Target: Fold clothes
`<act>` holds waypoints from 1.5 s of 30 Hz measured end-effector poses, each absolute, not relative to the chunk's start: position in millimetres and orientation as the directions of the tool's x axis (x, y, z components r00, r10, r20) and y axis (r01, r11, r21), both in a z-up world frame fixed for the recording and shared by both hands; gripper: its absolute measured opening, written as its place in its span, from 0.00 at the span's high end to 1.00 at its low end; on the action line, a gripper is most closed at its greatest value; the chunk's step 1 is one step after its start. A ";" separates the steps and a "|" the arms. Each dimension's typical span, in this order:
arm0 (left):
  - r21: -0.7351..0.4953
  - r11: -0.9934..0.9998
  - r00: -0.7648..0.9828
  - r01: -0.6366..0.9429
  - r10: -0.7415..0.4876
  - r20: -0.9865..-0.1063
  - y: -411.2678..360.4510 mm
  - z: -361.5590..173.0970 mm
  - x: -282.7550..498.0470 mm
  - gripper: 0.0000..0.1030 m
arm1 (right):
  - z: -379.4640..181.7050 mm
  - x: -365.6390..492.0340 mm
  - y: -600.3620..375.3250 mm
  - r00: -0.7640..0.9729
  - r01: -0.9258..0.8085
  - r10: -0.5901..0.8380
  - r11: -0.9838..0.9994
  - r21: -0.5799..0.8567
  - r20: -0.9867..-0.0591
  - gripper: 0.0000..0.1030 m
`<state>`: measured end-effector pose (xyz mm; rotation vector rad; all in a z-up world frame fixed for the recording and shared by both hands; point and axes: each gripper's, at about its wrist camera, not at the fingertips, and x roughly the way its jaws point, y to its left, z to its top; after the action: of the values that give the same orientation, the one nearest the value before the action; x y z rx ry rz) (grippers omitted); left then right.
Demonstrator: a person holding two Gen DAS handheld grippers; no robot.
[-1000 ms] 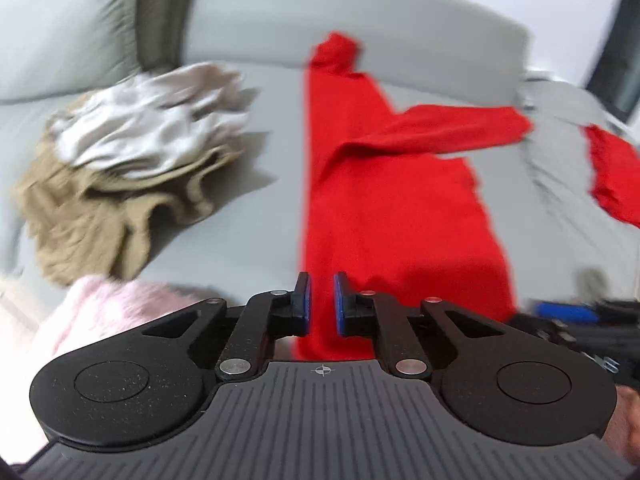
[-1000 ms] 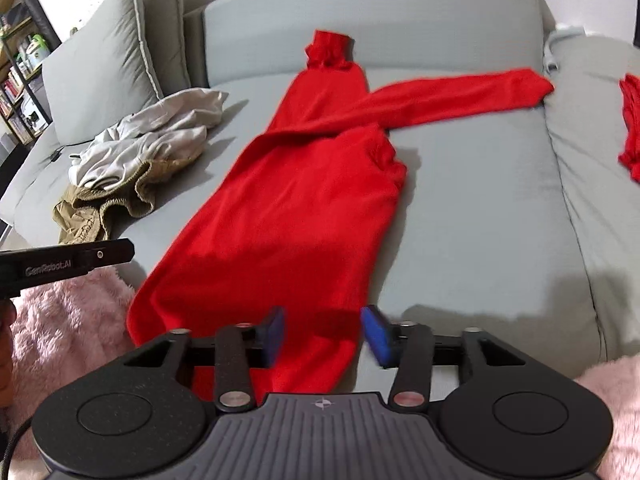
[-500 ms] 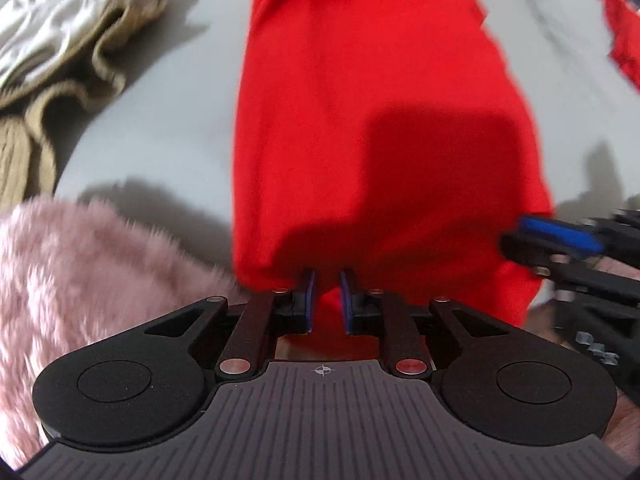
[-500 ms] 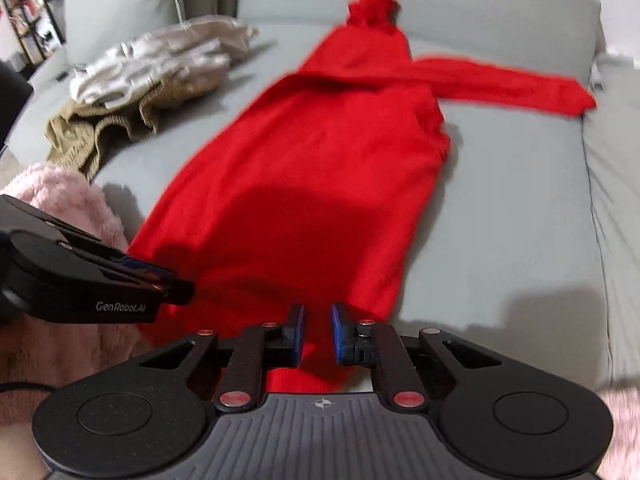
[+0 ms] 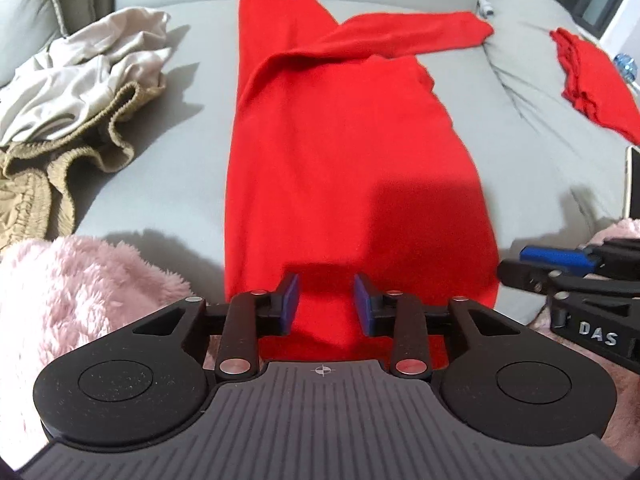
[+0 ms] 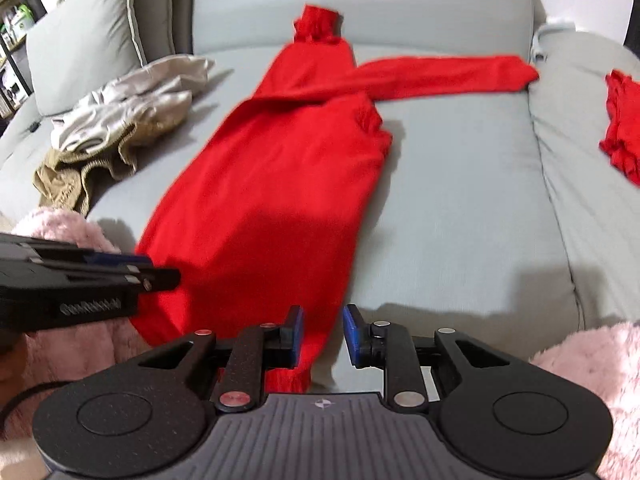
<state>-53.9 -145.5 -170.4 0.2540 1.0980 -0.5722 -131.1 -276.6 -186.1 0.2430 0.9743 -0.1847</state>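
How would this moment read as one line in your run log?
left tongs: opening, over red sweater hem | right tongs: opening, at hem corner | sweater: flat on sofa

A grey sofa (image 6: pixel 460 200) is filling the view, with a grey cushion (image 6: pixel 84 44) leaning upright at its far left corner. A fluffy pink blanket (image 5: pixel 80 296) is lying along the sofa's near edge. Shelves (image 6: pixel 12 32) holding small items are showing at the far left.

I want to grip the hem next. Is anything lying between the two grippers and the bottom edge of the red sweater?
Nothing visible does. The left gripper and right gripper, jaws opening, hang right over the near hem of the red sweater. The beige clothes lie off to the left.
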 end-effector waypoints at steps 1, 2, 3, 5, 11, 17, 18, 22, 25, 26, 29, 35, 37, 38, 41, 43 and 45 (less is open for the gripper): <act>-0.081 0.828 0.330 0.555 -0.309 -0.892 -145.6 -168.5 -56.0 0.60 | -187.0 -130.8 -277.1 0.550 0.262 -0.045 0.957 0.121 -0.834 0.73; -0.082 0.828 0.330 0.555 -0.310 -0.892 -146.0 -168.7 -55.6 0.59 | -187.9 -131.1 -276.8 0.549 0.261 -0.043 0.958 0.122 -0.835 0.73; -0.083 0.828 0.330 0.555 -0.311 -0.891 -146.5 -169.3 -54.8 0.59 | -188.6 -131.4 -276.6 0.548 0.261 -0.042 0.958 0.123 -0.835 0.73; -0.087 0.829 0.326 0.553 -0.312 -0.892 -146.3 -173.1 -53.5 0.58 | -188.6 -133.0 -277.1 0.545 0.265 -0.043 0.956 0.123 -0.837 0.72; -0.100 0.833 0.318 0.545 -0.315 -0.894 -146.7 -174.4 -52.4 0.56 | -187.8 -133.0 -278.0 0.545 0.279 -0.055 0.953 0.119 -0.837 0.70; -0.126 0.843 0.308 0.523 -0.325 -0.894 -143.9 -175.1 -48.3 0.55 | -186.9 -134.5 -277.9 0.549 0.283 -0.063 0.952 0.115 -0.834 0.69; -0.127 0.843 0.306 0.523 -0.325 -0.895 -143.7 -175.3 -47.9 0.55 | -186.7 -134.8 -278.3 0.549 0.285 -0.064 0.952 0.114 -0.833 0.69; -0.122 0.843 0.308 0.524 -0.320 -0.896 -144.2 -175.6 -48.2 0.55 | -187.0 -134.2 -277.5 0.547 0.285 -0.068 0.952 0.110 -0.834 0.69; -0.121 0.842 0.308 0.526 -0.322 -0.895 -143.9 -175.2 -48.4 0.55 | -185.6 -133.8 -276.6 0.551 0.284 -0.070 0.953 0.107 -0.831 0.69; -0.124 0.841 0.308 0.527 -0.325 -0.894 -143.7 -174.4 -48.3 0.55 | -184.7 -133.7 -277.0 0.554 0.284 -0.072 0.953 0.107 -0.829 0.69; -0.135 0.840 0.315 0.525 -0.339 -0.887 -142.4 -171.1 -46.3 0.55 | -181.0 -132.9 -280.8 0.568 0.289 -0.081 0.951 0.106 -0.819 0.69; -0.154 0.849 0.407 0.506 -0.392 -0.825 -137.7 -154.2 -22.7 0.58 | -169.8 -116.6 -301.5 0.595 0.301 -0.111 0.949 0.093 -0.796 0.69; -0.128 0.861 0.438 0.493 -0.372 -0.818 -139.4 -153.0 -11.2 0.57 | -168.1 -109.1 -306.8 0.595 0.311 -0.116 0.946 0.095 -0.795 0.69; -0.122 0.875 0.453 0.468 -0.355 -0.818 -140.2 -156.1 3.6 0.56 | -168.1 -103.5 -310.9 0.596 0.320 -0.120 0.942 0.098 -0.794 0.69; -0.133 0.889 0.444 0.438 -0.343 -0.828 -143.4 -165.8 31.8 0.54 | -173.4 -84.1 -324.2 0.591 0.348 -0.115 0.929 0.124 -0.798 0.64; -0.140 0.895 0.434 0.424 -0.336 -0.836 -147.5 -175.1 53.4 0.51 | -180.4 -73.1 -330.4 0.588 0.362 -0.104 0.921 0.147 -0.802 0.61; -0.121 0.895 0.433 0.429 -0.322 -0.842 -152.4 -182.6 65.9 0.49 | -189.2 -63.1 -336.7 0.583 0.382 -0.096 0.909 0.168 -0.807 0.57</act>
<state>65.9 -152.4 -182.6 0.1174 1.0210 -0.4692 -63.1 -336.7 -189.2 0.3426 0.9097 -0.2856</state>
